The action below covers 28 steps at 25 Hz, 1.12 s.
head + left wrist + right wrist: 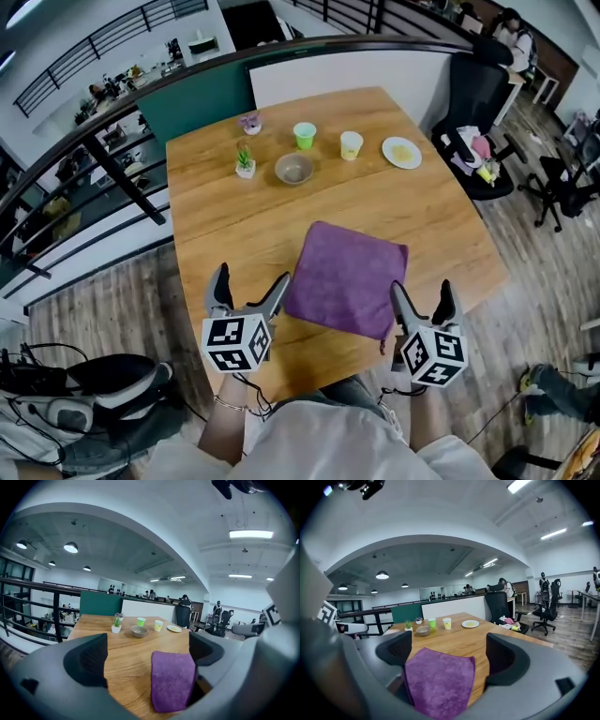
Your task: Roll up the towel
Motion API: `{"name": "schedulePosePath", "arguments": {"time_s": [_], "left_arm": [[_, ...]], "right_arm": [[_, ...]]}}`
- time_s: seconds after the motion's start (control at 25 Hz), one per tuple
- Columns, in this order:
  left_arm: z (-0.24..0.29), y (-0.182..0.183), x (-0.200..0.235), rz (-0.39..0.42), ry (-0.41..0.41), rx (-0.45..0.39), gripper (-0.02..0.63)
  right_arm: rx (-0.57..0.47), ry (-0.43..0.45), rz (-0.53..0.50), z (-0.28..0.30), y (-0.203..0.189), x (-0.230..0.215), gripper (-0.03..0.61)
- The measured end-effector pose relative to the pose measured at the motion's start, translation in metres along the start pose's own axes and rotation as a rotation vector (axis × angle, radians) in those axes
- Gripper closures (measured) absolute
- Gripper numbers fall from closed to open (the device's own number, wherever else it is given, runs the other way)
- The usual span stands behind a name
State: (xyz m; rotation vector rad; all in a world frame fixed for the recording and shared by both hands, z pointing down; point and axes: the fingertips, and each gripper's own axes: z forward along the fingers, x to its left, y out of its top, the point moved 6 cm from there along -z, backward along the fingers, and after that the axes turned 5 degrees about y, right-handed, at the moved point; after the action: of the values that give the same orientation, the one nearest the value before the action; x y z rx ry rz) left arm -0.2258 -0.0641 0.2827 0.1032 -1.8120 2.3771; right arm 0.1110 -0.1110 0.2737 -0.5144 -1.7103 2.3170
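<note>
Purple and soft-piled, the roughly square cloth towel [347,277] lies flat on the light wooden table [234,225], close to the near edge and turned slightly, so that its near hem slants from one tool to the other. The grey two-jaw left gripper [251,281] stands at the near-left corner, jaws wide apart and holding nothing; in its own view the towel [172,679] sits off to the right of the gap, close by the right jaw. The matching right gripper [422,292] stands at the near-right corner, equally spread and empty, and its view shows the towel [438,681] filling the left part of the gap and passing below the left jaw. Neither hand looks clearly nearer, since each faces its own corner. The cloth stretches away from both tools toward the cups at the far side, so a roll would likely start at this near hem and run outward.
</note>
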Motion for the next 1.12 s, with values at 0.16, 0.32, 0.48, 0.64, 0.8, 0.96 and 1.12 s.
{"name": "schedulePosePath", "arguments": {"time_s": [0.16,0.32,0.48,0.64,0.8,0.96,1.12], "left_arm": [[0.007,-0.001,-0.005,0.003,0.008,0.018,0.061],[0.015,-0.009,-0.011,0.002,-0.002,0.046,0.061],[0.022,-0.02,-0.015,0.012,-0.032,0.085,0.063],[0.029,-0.029,-0.022,0.026,-0.083,0.132,0.117],[0.031,-0.045,-0.031,0.097,-0.189,0.211,0.187],[0.035,-0.071,-0.036,0.224,-0.316,0.321,0.213],[0.035,-0.089,-0.037,0.33,-0.396,0.405,0.275]], "right_arm": [[0.022,0.025,0.004,0.012,0.0,-0.004,0.08],[0.055,0.033,0.002,0.017,-0.005,-0.01,0.08],[0.093,0.043,0.001,0.019,-0.015,-0.014,0.084],[0.134,0.061,-0.005,0.022,-0.022,-0.015,0.11],[0.197,0.101,-0.025,0.023,-0.036,-0.015,0.16],[0.253,0.137,-0.021,0.025,-0.057,-0.017,0.236],[0.322,0.159,-0.033,0.021,-0.079,-0.018,0.266]]}}
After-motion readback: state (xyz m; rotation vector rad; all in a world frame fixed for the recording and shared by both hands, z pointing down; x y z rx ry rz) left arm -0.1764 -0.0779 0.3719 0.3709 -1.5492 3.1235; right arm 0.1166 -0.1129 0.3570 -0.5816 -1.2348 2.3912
